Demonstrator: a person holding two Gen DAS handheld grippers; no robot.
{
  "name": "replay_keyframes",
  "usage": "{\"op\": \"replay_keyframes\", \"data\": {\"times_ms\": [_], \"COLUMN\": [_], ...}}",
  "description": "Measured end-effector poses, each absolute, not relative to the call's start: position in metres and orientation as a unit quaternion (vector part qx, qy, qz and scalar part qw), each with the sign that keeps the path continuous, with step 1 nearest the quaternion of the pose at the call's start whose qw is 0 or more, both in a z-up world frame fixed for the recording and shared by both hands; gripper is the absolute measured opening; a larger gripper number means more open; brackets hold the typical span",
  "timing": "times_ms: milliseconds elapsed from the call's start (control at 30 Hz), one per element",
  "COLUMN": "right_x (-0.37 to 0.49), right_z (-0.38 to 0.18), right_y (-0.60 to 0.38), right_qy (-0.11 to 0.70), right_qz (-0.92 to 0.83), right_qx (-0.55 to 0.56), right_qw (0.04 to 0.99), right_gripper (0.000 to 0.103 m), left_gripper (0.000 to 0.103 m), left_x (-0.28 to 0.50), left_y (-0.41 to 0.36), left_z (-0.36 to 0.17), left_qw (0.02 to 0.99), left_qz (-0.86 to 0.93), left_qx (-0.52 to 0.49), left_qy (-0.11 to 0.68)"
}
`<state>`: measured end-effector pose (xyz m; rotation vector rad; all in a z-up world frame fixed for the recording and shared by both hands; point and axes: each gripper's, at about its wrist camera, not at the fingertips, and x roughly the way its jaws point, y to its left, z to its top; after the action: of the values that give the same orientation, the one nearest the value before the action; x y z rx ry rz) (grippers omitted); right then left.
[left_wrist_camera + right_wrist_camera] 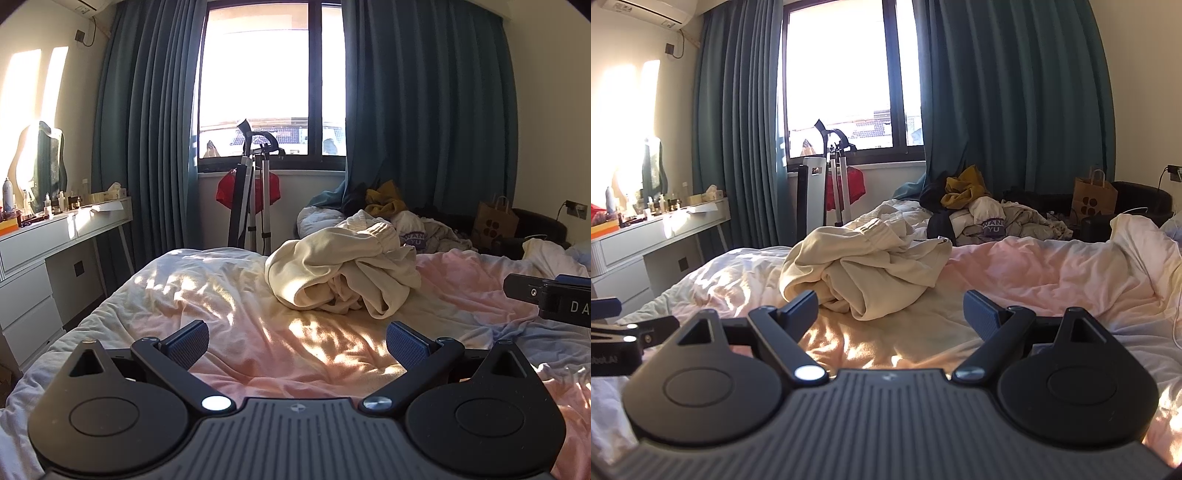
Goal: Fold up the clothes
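Observation:
A crumpled cream garment (pixel 340 273) lies in a heap on the pink and white bed cover (pixel 229 302), ahead of both grippers. My left gripper (pixel 297 341) hovers open over the cover, short of the heap, nothing between its blue pads. In the right wrist view the same cream garment (pixel 864 266) sits just beyond my right gripper (pixel 890 312), which is open and empty too. The right gripper's body (pixel 554 295) shows at the right edge of the left view. The left gripper's side (pixel 617 332) shows at the left edge of the right view.
A pile of other clothes (pixel 990 218) lies at the far side of the bed under teal curtains (pixel 424 110). A white dresser (pixel 51 251) with bottles stands on the left. A folded rack (pixel 251 199) with a red cloth stands by the window. A brown paper bag (pixel 1095 199) stands far right.

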<state>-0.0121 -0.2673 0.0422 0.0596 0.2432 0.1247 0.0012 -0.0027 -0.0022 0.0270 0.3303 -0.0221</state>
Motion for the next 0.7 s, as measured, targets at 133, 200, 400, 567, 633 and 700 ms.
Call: {"op": "replay_keyframes", "data": {"times_ms": [133,200,400,567,633,700], "right_x": [-0.0125,-0.0127,-0.0137,-0.0120,-0.0117,-0.0122], "right_z": [0.0423,0.0424,0.0426,0.0421,0.0419,0.0422], "right_y": [-0.2669,-0.2667,-0.2673,-0.2680,-0.2681,-0.2687], "right_qy": [0.121,0.120,0.119,0.123,0.123,0.122], "right_qz": [0.060,0.060,0.061,0.059,0.057,0.056], "right_qx": [0.029,0.029,0.030,0.034,0.037,0.039], "right_qw": [0.990,0.991,0.991,0.990,0.990,0.990], "right_gripper": [0.087,0.087,0.087,0.087,0.087,0.087], "left_gripper": [0.103,0.103,0.103,0.103,0.103,0.103], "left_x": [0.0020,0.0021,0.0047,0.0044,0.0042,0.0043], "left_y": [-0.0048,-0.0049,-0.0053,-0.0095,-0.0109,-0.0105], "left_z": [-0.0035,-0.0035,-0.0056,-0.0070,-0.0075,-0.0075], "left_qw": [0.986,0.986,0.986,0.986,0.986,0.986], "left_qz": [-0.013,-0.011,0.000,0.004,0.001,0.001], "left_qx": [0.018,0.020,0.028,0.044,0.044,0.044], "left_qy": [0.165,0.164,0.167,0.162,0.162,0.163]}}
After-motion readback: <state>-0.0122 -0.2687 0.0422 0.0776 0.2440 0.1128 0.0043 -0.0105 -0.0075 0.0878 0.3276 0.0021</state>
